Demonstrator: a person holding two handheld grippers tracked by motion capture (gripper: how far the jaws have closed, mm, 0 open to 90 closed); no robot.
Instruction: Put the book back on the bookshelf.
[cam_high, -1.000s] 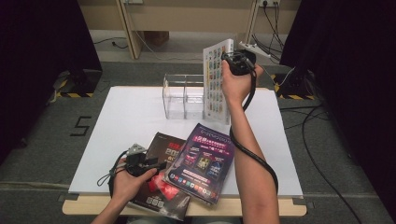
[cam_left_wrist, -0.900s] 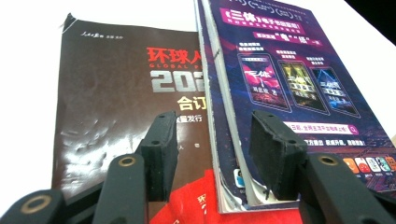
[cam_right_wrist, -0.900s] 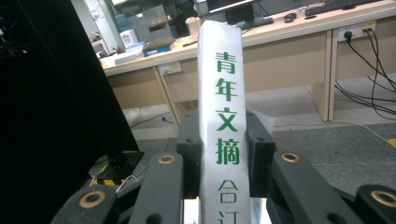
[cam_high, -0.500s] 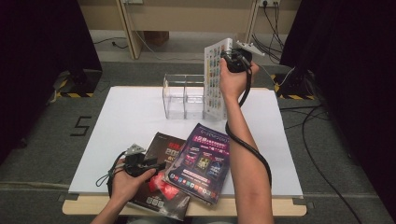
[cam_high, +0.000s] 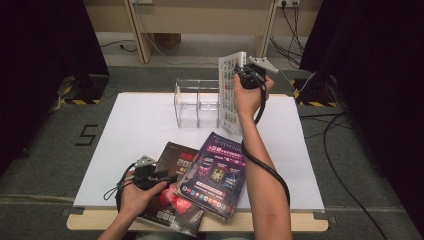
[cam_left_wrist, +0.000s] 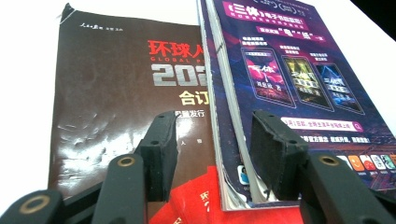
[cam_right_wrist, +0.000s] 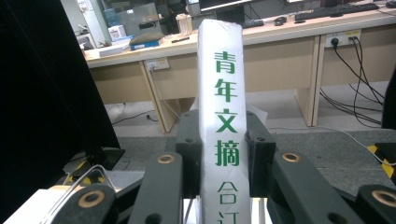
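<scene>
Right fingers (cam_right_wrist: 189, 154) clamp the white book (cam_right_wrist: 220, 116) upright beside the clear rack (cam_high: 197, 102), ready to slot in, while the left gripper (cam_left_wrist: 212, 154) gapes, unclosed, astride the purple book's (cam_left_wrist: 299, 84) edge.

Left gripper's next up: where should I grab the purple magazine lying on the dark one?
Take the purple magazine by its left page edge, which overhangs the dark magazine. That edge sits raised, so one jaw can slide under it. Come in low from the near left, where the left gripper is open astride that edge.
</scene>
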